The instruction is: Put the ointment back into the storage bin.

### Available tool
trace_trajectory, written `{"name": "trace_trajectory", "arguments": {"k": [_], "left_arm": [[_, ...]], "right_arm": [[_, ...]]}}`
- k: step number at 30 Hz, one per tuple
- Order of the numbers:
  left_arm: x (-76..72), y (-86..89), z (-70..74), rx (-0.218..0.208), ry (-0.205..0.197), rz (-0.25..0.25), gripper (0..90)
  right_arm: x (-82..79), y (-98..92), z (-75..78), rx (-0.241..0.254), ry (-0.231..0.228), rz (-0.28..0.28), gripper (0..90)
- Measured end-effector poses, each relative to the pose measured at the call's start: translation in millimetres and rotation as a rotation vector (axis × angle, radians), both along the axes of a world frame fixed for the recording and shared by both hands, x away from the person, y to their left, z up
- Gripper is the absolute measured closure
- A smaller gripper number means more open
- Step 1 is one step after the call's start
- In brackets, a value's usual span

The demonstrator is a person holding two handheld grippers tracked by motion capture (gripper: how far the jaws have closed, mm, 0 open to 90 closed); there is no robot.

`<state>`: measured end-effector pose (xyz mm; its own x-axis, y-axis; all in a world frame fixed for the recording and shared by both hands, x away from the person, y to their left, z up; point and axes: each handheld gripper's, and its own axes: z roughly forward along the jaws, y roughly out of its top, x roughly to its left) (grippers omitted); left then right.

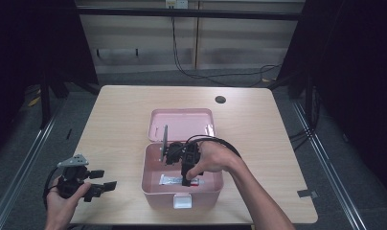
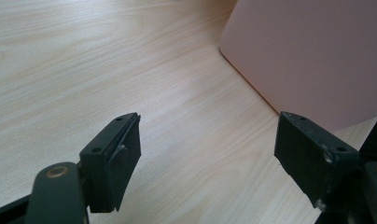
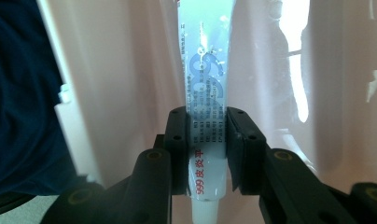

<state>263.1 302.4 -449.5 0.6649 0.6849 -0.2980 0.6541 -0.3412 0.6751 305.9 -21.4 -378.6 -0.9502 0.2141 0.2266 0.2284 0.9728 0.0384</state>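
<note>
One tube (image 3: 206, 93) sits clamped between the right hand-held gripper (image 3: 207, 149) jaws.

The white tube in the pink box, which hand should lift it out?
The right. The right hand-held gripper is down inside the pink box with its jaws shut on the white tube. The left hand-held gripper is open over the table, beside the box.

Lab-like recording bay: black curtains (image 1: 33, 43), trailing cables (image 1: 220, 74), bare table (image 1: 119, 110)
</note>
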Motion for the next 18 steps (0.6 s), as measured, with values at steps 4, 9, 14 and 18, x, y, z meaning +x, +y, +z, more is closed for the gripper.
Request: {"name": "trace_trajectory", "arguments": {"k": [4,9,14,18], "left_arm": [[0.1,-0.1,-0.1,0.001,0.0,0.0,22.6],[0.0,0.0,0.1,0.002,0.0,-0.001,22.7],[0.0,-0.3,-0.1,0.002,-0.001,0.001,22.7],[0.0,-0.1,0.0,0.001,0.0,0.001,22.7]], "right_arm": [[-0.7,3.6,-9.2,0.013,0.023,0.0,71.4],[-1.4,7.1,-20.1,-0.004,0.055,0.04,71.5],[-1.5,10.4,-26.5,-0.011,0.067,0.054,71.5],[-0.2,12.4,-28.9,-0.014,0.068,0.065,71.5]]}}
